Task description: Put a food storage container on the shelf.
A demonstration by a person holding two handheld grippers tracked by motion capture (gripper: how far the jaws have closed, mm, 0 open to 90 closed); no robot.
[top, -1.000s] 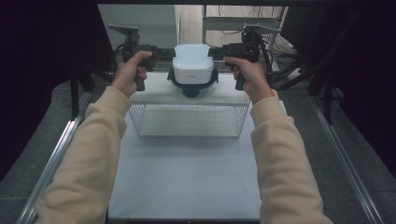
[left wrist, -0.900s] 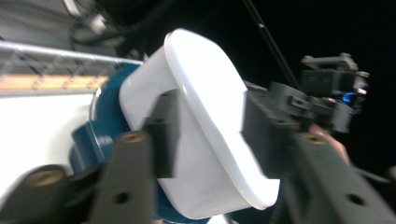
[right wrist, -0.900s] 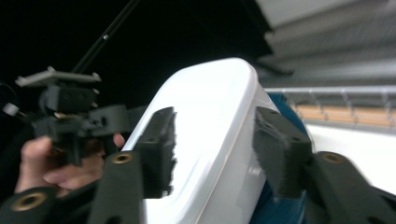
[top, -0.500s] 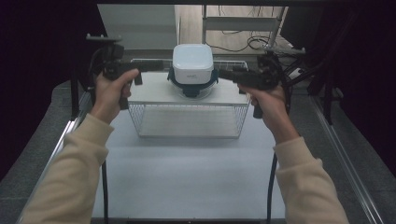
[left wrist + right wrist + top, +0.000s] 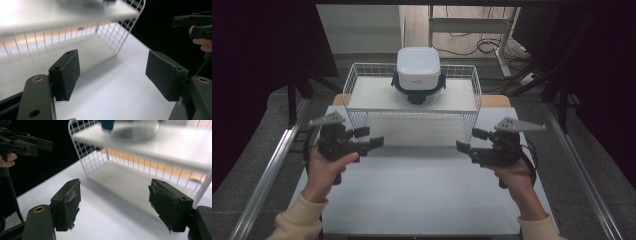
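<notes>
**Both tools wide apart and empty, white sheet bare in the lower half of the frame**

High view: white table [image 5: 422, 200] surface runs from the wire rack down to the bottom edge, bare between and below the two hands. Left tool [image 5: 369, 138] sits at left centre, held by the left hand [image 5: 324, 167]; right tool [image 5: 469, 141] at right centre, held by the right hand [image 5: 517, 177]. Both point inward toward each other, well apart, each near a front corner of the rack. Metal rails run along the left and right table edges; dark floor beyond them.

One white wire rack [image 5: 412, 107] at upper centre, with a flat white shelf on top and a bare space under it. One white-lidded container [image 5: 418, 75] with dark side clips stands on the shelf top, centred, toward the back edge.

Left gripper view: jaws spread wide, nothing between them, white table below; rack [image 5: 75, 32] corner at upper centre, the other tool [image 5: 195, 23] at upper right.

Right gripper view: jaws spread wide, empty, pad [image 5: 71, 205] surfaces torn; rack [image 5: 140, 152] across the upper right, the other tool [image 5: 23, 143] at upper left.

Count: two tools, two hands, one rack, one container.
</notes>
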